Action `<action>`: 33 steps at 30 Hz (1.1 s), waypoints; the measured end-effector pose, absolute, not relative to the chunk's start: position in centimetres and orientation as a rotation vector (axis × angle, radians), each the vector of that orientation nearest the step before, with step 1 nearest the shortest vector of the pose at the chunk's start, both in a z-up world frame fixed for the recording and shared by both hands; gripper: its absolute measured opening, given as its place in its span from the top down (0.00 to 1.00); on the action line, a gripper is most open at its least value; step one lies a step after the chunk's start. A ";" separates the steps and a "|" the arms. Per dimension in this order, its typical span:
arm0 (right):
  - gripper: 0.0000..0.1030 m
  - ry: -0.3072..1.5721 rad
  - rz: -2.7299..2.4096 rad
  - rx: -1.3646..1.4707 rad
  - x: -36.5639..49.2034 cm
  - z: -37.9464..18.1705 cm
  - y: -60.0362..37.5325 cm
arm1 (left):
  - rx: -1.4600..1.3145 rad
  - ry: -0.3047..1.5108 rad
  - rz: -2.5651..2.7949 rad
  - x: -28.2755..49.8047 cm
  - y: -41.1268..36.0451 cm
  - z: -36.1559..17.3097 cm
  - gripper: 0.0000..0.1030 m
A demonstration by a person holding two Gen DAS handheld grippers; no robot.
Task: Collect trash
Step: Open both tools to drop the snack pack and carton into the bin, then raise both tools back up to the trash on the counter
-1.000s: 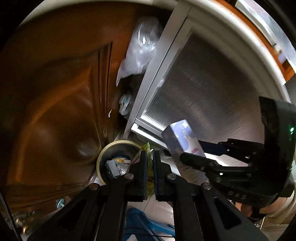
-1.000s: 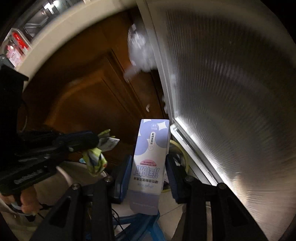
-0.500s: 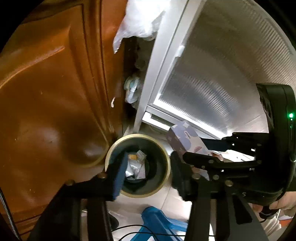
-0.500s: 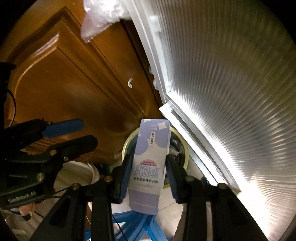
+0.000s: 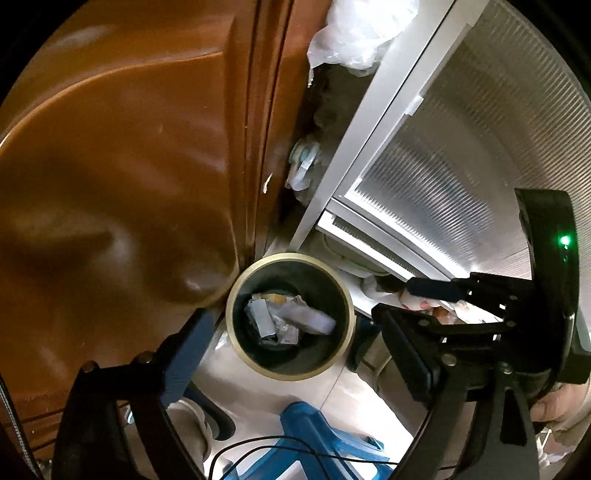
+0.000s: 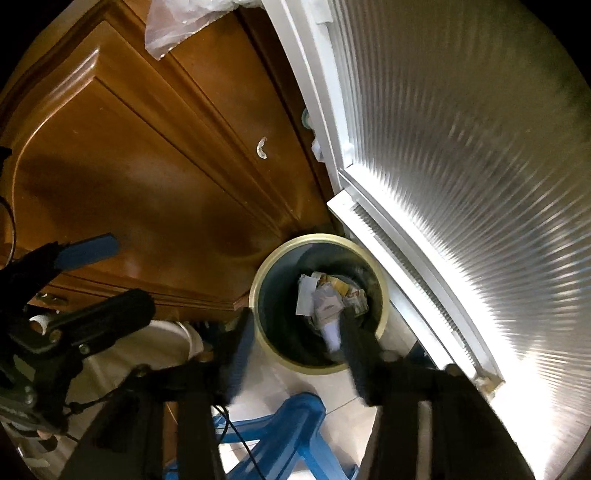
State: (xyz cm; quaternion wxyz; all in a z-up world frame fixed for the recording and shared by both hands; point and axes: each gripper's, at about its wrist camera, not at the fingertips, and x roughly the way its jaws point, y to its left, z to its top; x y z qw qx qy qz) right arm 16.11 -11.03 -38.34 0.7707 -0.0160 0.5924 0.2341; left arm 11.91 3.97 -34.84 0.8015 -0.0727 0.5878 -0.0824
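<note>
A round bin with a cream rim [image 5: 258, 363] [image 6: 264, 345] stands on the floor between a cabinet and a door, holding crumpled trash. A lavender-and-white carton [image 5: 308, 319] lies inside it; in the right wrist view the carton [image 6: 330, 334] is a blurred pale shape beside one finger. Above the bin my left gripper [image 5: 295, 354] [image 6: 107, 280] has its jaws opening wide, with nothing between them. My right gripper [image 6: 297, 354] [image 5: 402, 301] also hangs over the bin, jaws opening and holding nothing.
A brown wooden cabinet [image 5: 129, 184] rises on the left and a white-framed ribbed glass door [image 6: 461, 166] on the right. A blue plastic stool [image 5: 314, 435] and a black cable lie below the bin. A clear plastic bag [image 5: 354, 29] sits up top.
Both grippers sank toward the bin and opened. The green-yellow wrapper left the left gripper, and the carton dropped from the right gripper into the bin.
</note>
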 end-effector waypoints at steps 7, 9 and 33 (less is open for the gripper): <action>0.42 1.351 0.518 -0.005 16.0 -38.8 -11.2 | -0.150 1.272 -0.204 11.6 3.3 -35.4 0.04; 0.42 1.345 0.508 -0.011 15.7 -38.5 -11.3 | -0.141 1.264 -0.211 11.4 3.0 -35.0 0.04; 0.35 1.003 0.516 -0.138 8.6 -23.2 -14.3 | -0.155 0.925 -0.348 5.4 1.3 -17.3 0.01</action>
